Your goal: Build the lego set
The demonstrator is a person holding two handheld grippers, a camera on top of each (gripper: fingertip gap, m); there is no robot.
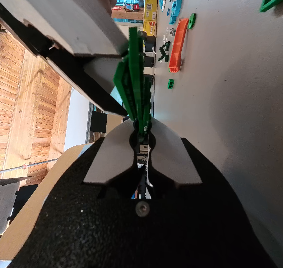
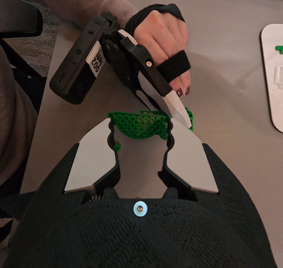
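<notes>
left gripper [image 1: 143, 131] jaws pinched the green plate assembly [image 2: 137, 125] above the tabletop [image 2: 214, 107] | right gripper [image 2: 140, 122] jaws spread, empty, beside it | lots left imo: orange piece [image 1: 178, 46], blue bricks [image 1: 176, 7] lay loose

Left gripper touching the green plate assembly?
Touching. Left wrist view: the left gripper has its jaws shut on the green plate assembly, no gap.

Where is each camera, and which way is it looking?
Left wrist view: sits on the left gripper, turned sideways, looking along the green plates it clamps, table beyond.
Right wrist view: sits on the open right gripper, looking down at the table; the person's hand shows.
Both see the green plates and the other gripper.
</notes>
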